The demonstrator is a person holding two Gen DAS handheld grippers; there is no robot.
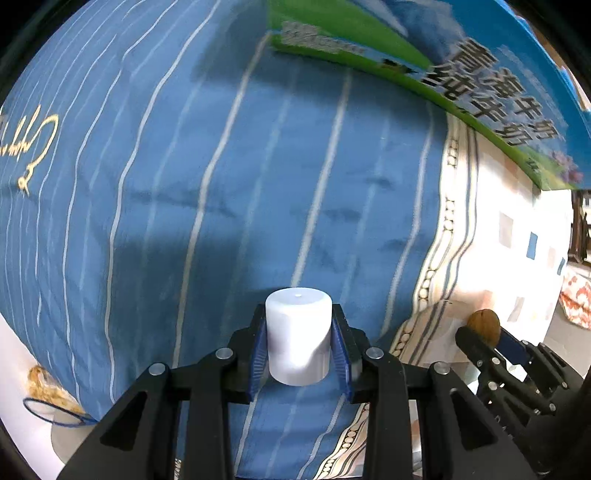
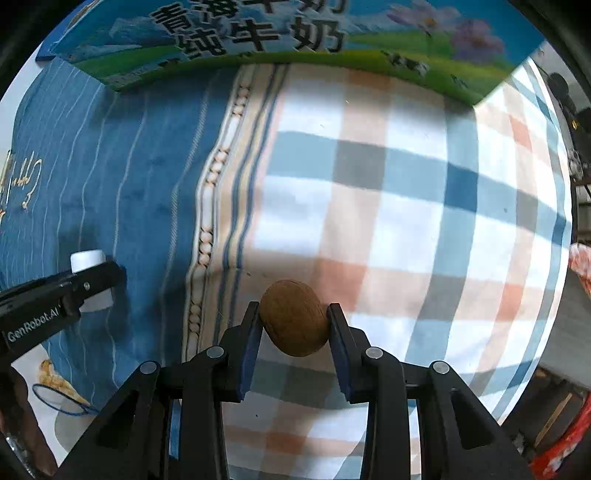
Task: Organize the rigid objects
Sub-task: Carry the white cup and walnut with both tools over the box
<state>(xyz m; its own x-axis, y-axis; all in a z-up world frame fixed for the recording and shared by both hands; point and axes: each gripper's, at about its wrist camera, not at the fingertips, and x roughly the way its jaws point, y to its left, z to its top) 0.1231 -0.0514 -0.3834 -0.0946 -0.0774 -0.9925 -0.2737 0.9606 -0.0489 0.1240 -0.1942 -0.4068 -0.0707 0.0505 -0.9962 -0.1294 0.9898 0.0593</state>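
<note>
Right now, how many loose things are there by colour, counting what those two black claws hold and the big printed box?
White: 1, the white plastic cylinder, clamped in the left gripper.
Brown: 1, the brown ridged oval nut, clamped in the right gripper.
Blue and green: 1, the printed cardboard milk box, lying on the bedcloth.
Total: 3.

Probably a home: patterned bedsheet (image 2: 369, 184), milk carton (image 2: 258, 33).

The left gripper (image 1: 298, 345) holds a white cylinder (image 1: 297, 334) between its jaws above the blue striped cloth (image 1: 221, 184); a milk carton (image 1: 461, 66) lies beyond.
</note>
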